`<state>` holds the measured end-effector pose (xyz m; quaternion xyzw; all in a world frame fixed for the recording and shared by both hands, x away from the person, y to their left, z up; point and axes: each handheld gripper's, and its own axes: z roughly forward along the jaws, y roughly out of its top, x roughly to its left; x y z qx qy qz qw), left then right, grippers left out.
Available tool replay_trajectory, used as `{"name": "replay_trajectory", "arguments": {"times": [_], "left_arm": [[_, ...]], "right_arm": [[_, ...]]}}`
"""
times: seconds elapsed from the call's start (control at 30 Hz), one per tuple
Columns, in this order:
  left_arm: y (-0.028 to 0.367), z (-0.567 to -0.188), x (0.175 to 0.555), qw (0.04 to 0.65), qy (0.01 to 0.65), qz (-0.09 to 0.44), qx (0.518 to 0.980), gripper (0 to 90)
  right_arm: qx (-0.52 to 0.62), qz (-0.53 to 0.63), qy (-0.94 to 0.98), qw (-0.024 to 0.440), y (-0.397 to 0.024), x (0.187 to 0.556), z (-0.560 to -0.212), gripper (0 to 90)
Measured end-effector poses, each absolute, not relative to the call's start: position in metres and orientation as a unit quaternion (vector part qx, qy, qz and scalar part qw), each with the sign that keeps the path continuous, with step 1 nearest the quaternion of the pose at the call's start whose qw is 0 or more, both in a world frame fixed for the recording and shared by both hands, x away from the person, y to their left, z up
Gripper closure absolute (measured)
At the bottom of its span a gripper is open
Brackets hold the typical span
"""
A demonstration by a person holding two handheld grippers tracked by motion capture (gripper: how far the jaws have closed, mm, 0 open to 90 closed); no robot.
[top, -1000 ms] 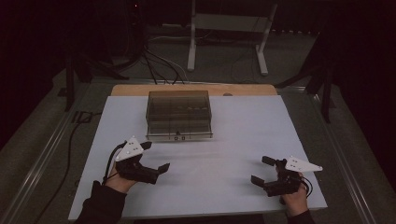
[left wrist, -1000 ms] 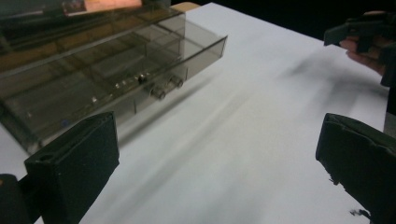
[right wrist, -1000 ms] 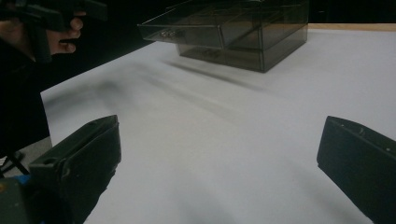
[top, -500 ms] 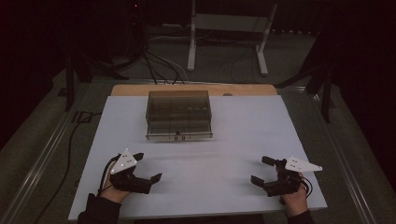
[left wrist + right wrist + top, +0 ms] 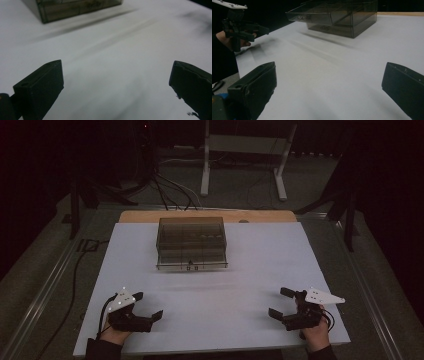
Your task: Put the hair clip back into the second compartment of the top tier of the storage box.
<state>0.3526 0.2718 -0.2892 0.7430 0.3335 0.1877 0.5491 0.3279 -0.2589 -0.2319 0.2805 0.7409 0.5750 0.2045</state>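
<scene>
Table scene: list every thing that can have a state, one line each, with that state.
Left gripper: open, holding nothing, near the table's front edge.
Right gripper: open, holding nothing, near the table's front edge.
Clear box: upright on the white table, its lowest drawer pulled out a little.
</scene>
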Motion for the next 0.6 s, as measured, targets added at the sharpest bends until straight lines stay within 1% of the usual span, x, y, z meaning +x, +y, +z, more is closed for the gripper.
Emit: {"name": "replay_trajectory", "arguments": {"times": [0.27,0.6], "left_arm": [[0.2773,-0.2997,0.3456,0.548,0.354,0.2,0.731,0.6],[0.2776,-0.2996,0.348,0.554,0.351,0.205,0.727,0.6]], "right_arm": [[0.28,0.574,0.742,0.204,-0.2591,0.3279,-0.2317,0.0],[0.279,0.571,0.744,0.206,-0.2591,0.3284,-0.2322,0.0]]}}
